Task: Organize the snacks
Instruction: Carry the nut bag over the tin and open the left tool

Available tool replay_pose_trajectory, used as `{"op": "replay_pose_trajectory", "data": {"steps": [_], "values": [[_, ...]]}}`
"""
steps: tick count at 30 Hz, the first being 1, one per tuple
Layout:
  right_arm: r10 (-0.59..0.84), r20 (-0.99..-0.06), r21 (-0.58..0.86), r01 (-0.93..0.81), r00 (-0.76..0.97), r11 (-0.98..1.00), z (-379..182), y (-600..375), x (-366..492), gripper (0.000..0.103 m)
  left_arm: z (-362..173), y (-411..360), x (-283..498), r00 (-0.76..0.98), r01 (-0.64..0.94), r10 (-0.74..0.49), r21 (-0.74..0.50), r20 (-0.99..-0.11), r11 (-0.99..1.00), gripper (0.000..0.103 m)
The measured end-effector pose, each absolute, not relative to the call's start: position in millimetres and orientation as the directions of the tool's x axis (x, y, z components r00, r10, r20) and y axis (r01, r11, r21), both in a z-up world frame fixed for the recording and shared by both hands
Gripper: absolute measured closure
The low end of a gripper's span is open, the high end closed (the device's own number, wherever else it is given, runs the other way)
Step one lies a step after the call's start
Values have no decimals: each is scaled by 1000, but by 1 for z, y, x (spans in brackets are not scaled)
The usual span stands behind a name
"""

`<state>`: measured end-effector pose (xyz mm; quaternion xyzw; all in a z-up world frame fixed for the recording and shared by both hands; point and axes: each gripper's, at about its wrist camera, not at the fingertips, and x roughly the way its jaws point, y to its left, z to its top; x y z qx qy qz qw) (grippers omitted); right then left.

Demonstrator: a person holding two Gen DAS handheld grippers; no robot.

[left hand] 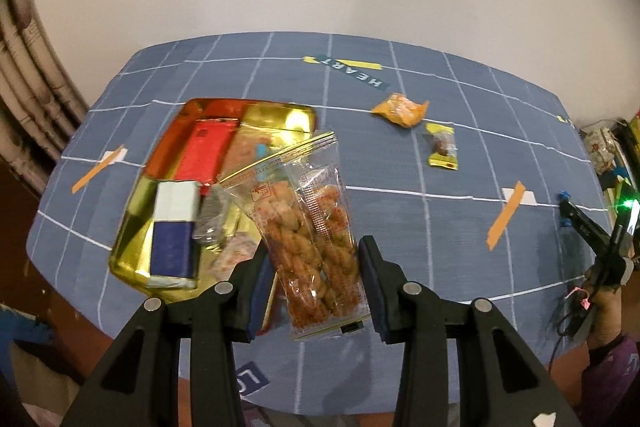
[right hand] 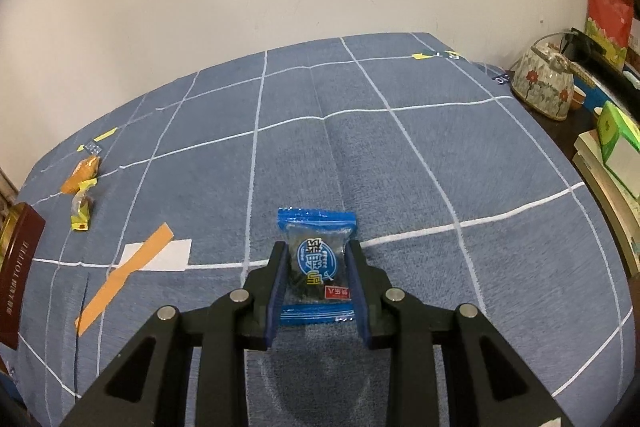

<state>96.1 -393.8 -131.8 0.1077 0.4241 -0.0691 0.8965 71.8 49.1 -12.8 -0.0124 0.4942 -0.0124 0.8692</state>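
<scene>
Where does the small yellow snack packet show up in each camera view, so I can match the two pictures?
Left wrist view: the small yellow packet lies right of centre on the blue cloth, just below the orange packet.
Right wrist view: the small yellow packet lies at the far left edge, just below the orange packet.
Shared landmark: the orange tape strip over a white patch.
</scene>
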Motion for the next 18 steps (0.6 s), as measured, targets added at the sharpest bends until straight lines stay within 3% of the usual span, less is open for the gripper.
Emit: {"op": "replay_pose_trajectory", "data": {"steps": [18], "values": [[-47, -778, 117, 218, 627, 969, -132, -392, 96, 74, -40, 138, 70, 470, -138, 46, -22, -881, 990, 65]]}}
